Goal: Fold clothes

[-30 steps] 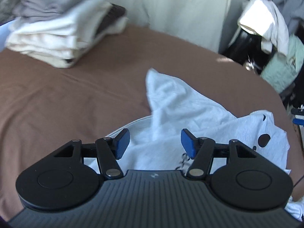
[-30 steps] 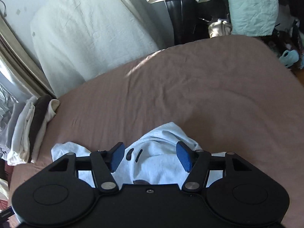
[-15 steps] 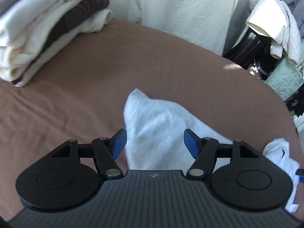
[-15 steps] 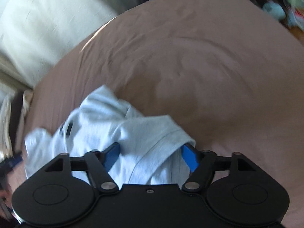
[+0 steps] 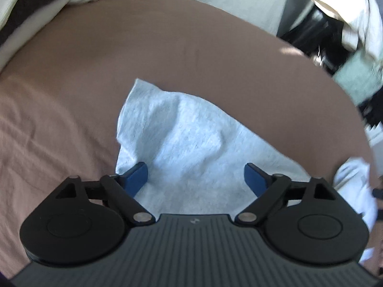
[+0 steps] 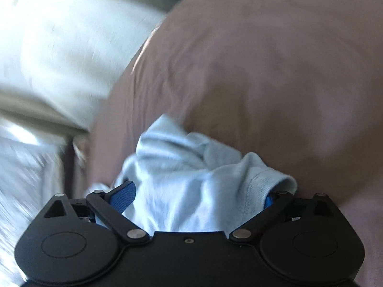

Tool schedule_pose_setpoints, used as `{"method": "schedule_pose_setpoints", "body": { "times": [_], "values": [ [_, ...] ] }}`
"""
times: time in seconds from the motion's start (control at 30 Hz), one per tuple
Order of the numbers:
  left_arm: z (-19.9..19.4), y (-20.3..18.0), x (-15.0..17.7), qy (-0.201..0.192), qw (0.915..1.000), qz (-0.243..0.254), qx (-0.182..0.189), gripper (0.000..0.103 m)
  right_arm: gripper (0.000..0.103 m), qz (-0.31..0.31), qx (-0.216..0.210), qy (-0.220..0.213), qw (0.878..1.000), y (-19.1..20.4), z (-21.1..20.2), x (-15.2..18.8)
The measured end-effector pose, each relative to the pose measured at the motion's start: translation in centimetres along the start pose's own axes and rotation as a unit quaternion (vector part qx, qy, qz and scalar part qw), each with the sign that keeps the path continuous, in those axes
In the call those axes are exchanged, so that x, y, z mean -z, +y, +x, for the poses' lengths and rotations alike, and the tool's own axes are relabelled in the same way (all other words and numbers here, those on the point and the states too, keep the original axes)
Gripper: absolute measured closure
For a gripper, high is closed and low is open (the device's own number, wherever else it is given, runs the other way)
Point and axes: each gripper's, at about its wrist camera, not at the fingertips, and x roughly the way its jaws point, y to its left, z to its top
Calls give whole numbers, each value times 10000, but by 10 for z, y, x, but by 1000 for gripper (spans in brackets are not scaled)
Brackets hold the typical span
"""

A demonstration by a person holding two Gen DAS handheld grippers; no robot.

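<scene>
Garment: we see a pale blue-grey knit top, rumpled, one corner pointing to the upper left of the left wrist view.
Left tongs: spread wide above the cloth, gripping nothing.
Right tongs: also wide apart; bunched fabric fills the gap and a ribbed hem covers the right pad.
Bed: brown sheet under the top.
Room: folded stack upper left, hanging clothes upper right.

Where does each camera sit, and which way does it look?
Left wrist: on the left gripper, looking along its open blue fingers over the shirt on the bed.
Right wrist: on the right gripper, fingers open, looking over bunched cloth.
Both show the shirt and the bed.
</scene>
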Motion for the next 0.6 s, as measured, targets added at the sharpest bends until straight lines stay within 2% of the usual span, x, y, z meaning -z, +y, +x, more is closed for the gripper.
{"method": "schedule_pose_setpoints", "body": {
  "times": [0.03, 0.07, 0.1, 0.13, 0.17, 0.2, 0.27, 0.37, 0.47, 0.53, 0.57, 0.6],
  "values": [
    [2, -8, 2, 25, 9995, 248, -175, 11, 23, -344, 195, -41, 9992, 11, 2, 4],
    [4, -17, 4, 58, 9978, 535, -386, 19, 51, -688, 389, -83, 9968, 22, 4, 7],
    [4, -28, 8, 78, 9937, 896, -668, 49, 67, -977, 535, -174, 9936, 32, 5, 11],
    [2, -37, 12, 48, 9891, 1219, -822, 75, 69, -1194, 616, -334, 9904, 40, 3, 13],
    [-2, -45, 16, -4, 9846, 1503, -895, 86, 74, -1396, 634, -369, 9875, 48, 2, 18],
    [-8, -49, 19, -53, 9828, 1609, -905, 98, 74, -1576, 567, -236, 9856, 54, 1, 25],
    [-21, -51, 24, -196, 9816, 1664, -915, 99, 75, -1935, 431, 31, 9802, 67, 0, 40],
    [-38, -49, 32, -498, 9747, 1856, -1137, 99, 74, -2464, 226, 431, 9680, 87, -2, 63],
    [-45, -48, 40, -600, 9625, 2208, -1459, 92, 59, -2980, 19, 830, 9509, 106, -4, 86],
    [-47, -45, 44, -602, 9570, 2380, -1549, 79, 59, -3317, -118, 1093, 9370, 119, -5, 101],
    [-48, -44, 47, -603, 9540, 2465, -1593, 76, 58, -3482, -187, 1224, 9292, 125, -6, 108],
    [-50, -43, 47, -616, 9520, 2512, -1639, 67, 57, -3646, -256, 1354, 9209, 132, -6, 116]
  ]
}}
